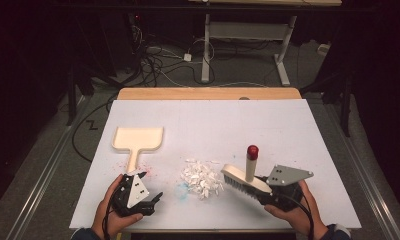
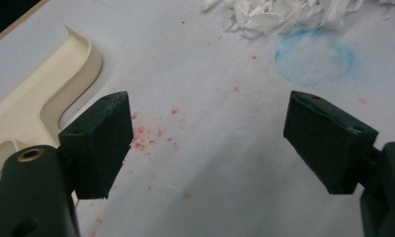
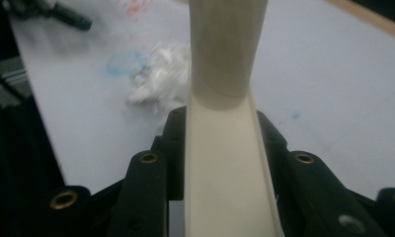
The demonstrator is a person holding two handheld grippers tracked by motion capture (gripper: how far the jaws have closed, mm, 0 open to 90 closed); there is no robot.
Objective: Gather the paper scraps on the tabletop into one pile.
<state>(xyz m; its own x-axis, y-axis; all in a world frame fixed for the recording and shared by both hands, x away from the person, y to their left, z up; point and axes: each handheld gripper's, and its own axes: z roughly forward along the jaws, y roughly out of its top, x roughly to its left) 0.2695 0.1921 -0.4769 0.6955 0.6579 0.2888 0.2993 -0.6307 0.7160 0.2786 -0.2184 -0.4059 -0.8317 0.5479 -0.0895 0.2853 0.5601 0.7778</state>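
left gripper: fingers wide open, held nothing
dustpan: handle lay just beside it
right gripper: gripped brush

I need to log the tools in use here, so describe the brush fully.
The brush is cream-coloured and looks like plastic: a long flat head with pale bristles along its lower left edge, and an upright round handle tipped by a dark red cap. The right hand-held gripper clamps the head's near end, its black jaws shut on both sides. The brush sits tilted, bristle end beside the white paper scraps on the white table.
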